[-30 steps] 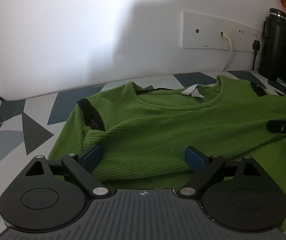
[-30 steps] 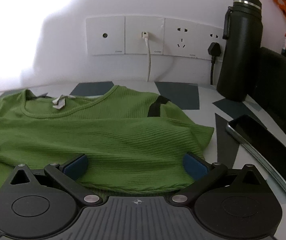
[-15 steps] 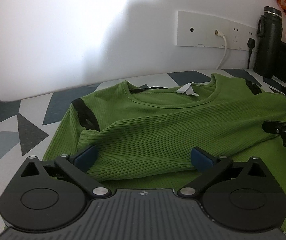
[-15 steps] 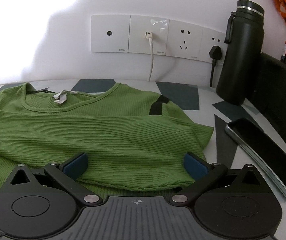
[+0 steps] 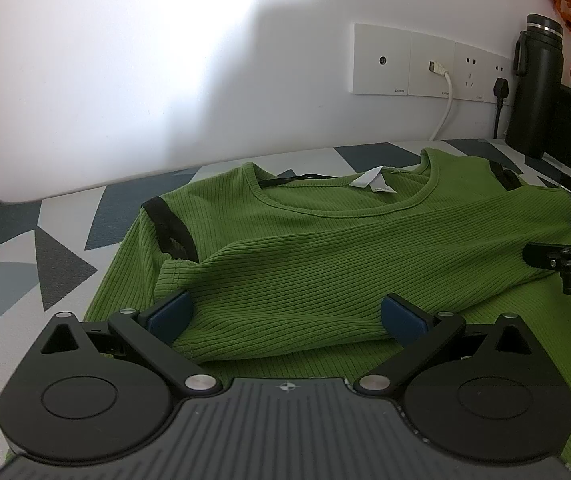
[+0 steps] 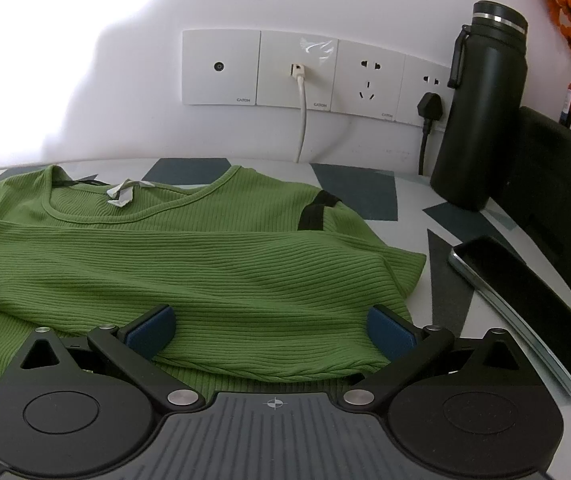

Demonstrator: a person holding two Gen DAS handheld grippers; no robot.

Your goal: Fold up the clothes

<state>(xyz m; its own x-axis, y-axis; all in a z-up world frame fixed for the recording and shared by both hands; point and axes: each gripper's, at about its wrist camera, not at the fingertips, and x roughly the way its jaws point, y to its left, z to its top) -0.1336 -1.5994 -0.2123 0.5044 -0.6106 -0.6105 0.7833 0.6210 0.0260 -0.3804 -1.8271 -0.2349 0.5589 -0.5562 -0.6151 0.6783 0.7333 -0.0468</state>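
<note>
Softly ribbed green top [image 5: 325, 264] lies folded, both left gripper [image 5: 285, 316] and right gripper [image 6: 269, 330] spread wide.

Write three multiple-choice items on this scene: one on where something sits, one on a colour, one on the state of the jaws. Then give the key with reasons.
1. Where does the phone lie?
A. on the shirt
B. on the table, right of the shirt
C. leaning against the wall

2. What colour is the trim on the sleeves of the shirt?
A. black
B. white
C. orange

3. How do the jaws of the right gripper stand?
A. shut on the bottle
B. shut with nothing between
C. spread wide with the folded edge between them

Key: 1 B, it lies flat on the patterned table past the shirt's right edge. 2 A, dark bands cross both sleeves. 3 C, the blue pads sit far apart on either side of the fold.
</note>
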